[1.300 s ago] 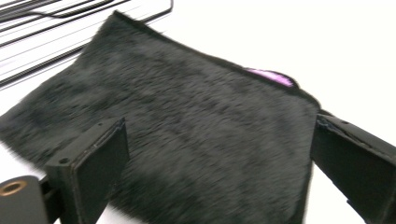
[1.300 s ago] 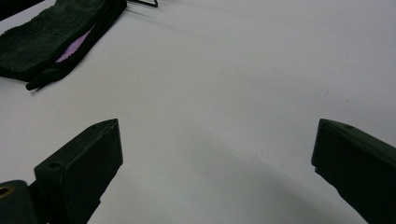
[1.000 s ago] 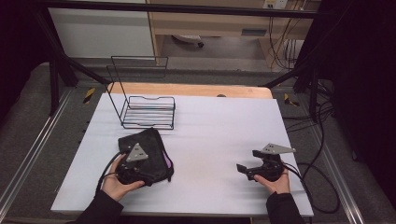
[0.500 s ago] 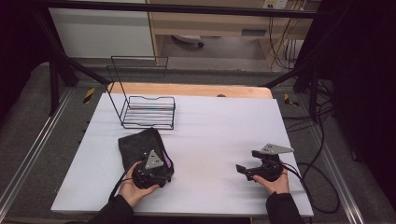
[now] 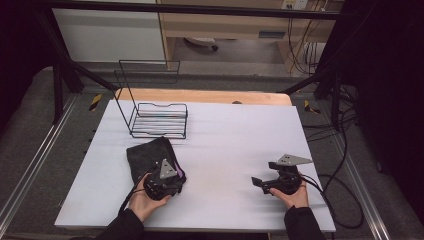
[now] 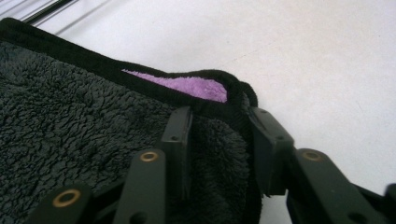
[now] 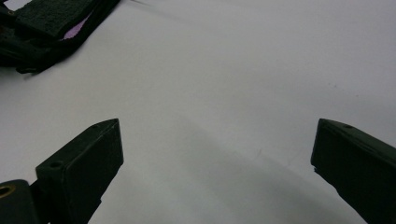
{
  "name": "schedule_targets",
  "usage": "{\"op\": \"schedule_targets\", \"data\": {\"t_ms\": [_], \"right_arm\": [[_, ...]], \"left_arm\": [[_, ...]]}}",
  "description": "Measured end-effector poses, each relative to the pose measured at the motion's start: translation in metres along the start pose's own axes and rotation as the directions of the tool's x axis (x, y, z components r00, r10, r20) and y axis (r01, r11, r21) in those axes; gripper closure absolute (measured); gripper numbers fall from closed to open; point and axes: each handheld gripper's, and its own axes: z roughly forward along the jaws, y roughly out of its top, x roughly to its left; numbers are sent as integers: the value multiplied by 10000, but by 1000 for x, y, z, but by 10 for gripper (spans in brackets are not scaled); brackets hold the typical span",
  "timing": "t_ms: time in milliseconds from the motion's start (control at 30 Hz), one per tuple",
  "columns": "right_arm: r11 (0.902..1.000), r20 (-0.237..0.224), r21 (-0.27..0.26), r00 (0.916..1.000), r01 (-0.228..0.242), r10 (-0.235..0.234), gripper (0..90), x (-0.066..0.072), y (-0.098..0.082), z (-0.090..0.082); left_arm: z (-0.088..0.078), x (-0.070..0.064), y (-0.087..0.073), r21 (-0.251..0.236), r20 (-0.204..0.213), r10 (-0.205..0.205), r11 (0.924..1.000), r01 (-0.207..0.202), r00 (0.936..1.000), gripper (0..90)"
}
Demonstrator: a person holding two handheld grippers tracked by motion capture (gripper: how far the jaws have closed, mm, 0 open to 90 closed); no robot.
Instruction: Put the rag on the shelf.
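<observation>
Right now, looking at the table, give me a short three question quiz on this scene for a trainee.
1. True or false: the wire rack stands on the near side of the dark towel, closer to the person.
2. Which gripper has its jaws around a corner of the towel: A the left gripper, B the right gripper?
3. What colour shows under the towel's folded black edge in the left gripper view?

Key
1. False: the rack stands beyond the towel, toward the far edge of the white table.
2. A. Its jaws have just been closing, with the towel corner between them. The right gripper's jaws are wide apart over bare table.
3. Purple.
</observation>
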Motion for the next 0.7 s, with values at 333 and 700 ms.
{"op": "schedule_targets", "data": {"t_ms": [333, 700], "right_arm": [[10000, 2, 66, 10000, 68, -68, 30, 0, 0, 1], [9999, -41, 47, 9999, 92, -92, 32, -1, 0, 1]], "left_arm": [[-3, 17, -2, -147, 804, -805, 9965, 819, 9935, 793], [-12, 26, -2, -639, 1288, -1133, 9904, 1223, 9852, 810]]}}
